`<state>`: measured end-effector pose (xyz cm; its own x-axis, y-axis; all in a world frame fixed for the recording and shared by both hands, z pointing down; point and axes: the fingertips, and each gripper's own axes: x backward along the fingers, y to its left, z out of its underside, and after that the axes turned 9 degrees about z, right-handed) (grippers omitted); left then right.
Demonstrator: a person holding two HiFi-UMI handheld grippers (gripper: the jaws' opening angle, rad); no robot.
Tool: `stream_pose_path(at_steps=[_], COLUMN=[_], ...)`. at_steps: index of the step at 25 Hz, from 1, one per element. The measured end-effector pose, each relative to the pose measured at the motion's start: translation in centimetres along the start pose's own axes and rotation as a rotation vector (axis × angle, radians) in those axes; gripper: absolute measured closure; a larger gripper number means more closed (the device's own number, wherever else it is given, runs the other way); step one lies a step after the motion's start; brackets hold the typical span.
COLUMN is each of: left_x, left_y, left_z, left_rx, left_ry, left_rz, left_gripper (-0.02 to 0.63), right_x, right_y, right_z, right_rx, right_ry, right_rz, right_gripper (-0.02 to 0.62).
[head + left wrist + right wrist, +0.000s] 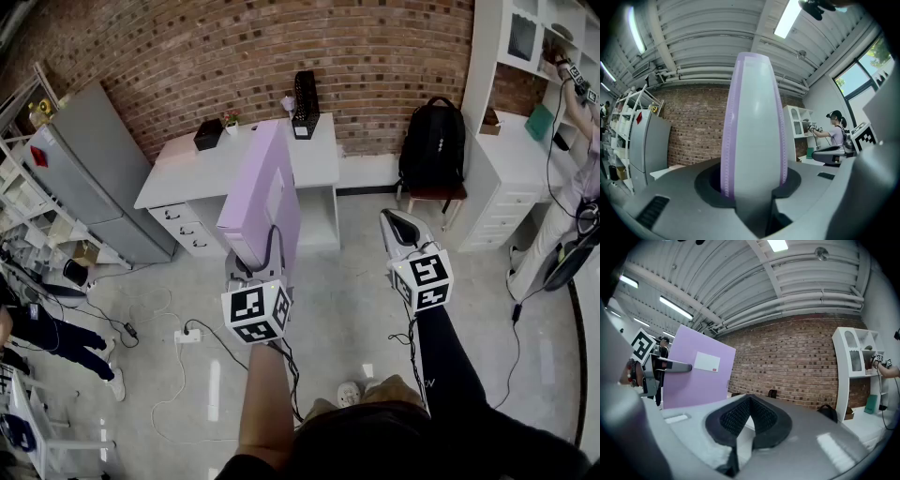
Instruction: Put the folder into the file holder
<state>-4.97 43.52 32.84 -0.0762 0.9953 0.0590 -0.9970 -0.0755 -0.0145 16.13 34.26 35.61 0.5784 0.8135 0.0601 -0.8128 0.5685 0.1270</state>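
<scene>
A tall lilac folder stands upright in my left gripper, which is shut on its lower edge. In the left gripper view the folder's spine rises straight up from between the jaws of my left gripper. The black mesh file holder stands on the far right end of the white desk, well beyond the folder. My right gripper hangs to the right at the same height. In its own view my right gripper is shut and holds nothing, and the folder shows at the left.
A black box sits on the desk. A backpack rests on a chair right of it. A grey fridge stands left, white shelving right. A power strip and cables lie on the floor. Other people stand at both edges.
</scene>
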Motion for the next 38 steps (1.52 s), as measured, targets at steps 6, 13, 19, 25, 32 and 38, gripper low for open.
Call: stream_pose_path(at_steps=[6, 13, 19, 25, 32, 38], left_x=[-0.1, 0.3, 0.8, 0.4, -0.8, -2.2], left_y=[-0.1, 0.4, 1.1, 1.7, 2.0, 2.5], left_z=[0.0, 0.3, 0.5, 0.8, 0.6, 1.3], left_rx=[0.002, 0.007, 0.017, 0.020, 0.019, 0.011], left_ry=[0.002, 0.011, 0.011, 0.008, -0.003, 0.008], left_rz=[0.007, -0.005, -0.007, -0.009, 0.013, 0.003], left_gripper=[0.449, 0.449, 0.449, 0.449, 0.448, 0.448], right_x=[0.0, 0.3, 0.0, -0.6, -1.9, -3.6], right_y=[-0.2, 0.1, 1.3, 1.4, 1.3, 1.0], right_z=[-0.2, -0.5, -0.3, -0.2, -0.6, 0.7], right_rx=[-0.009, -0.003, 0.021, -0.001, -0.008, -0.026], right_ry=[-0.004, -0.008, 0.001, 0.001, -0.013, -0.003], right_rz=[0.003, 0.013, 0.000, 0.014, 0.001, -0.009], right_gripper=[0.595, 0.595, 0.595, 0.595, 0.595, 0.595])
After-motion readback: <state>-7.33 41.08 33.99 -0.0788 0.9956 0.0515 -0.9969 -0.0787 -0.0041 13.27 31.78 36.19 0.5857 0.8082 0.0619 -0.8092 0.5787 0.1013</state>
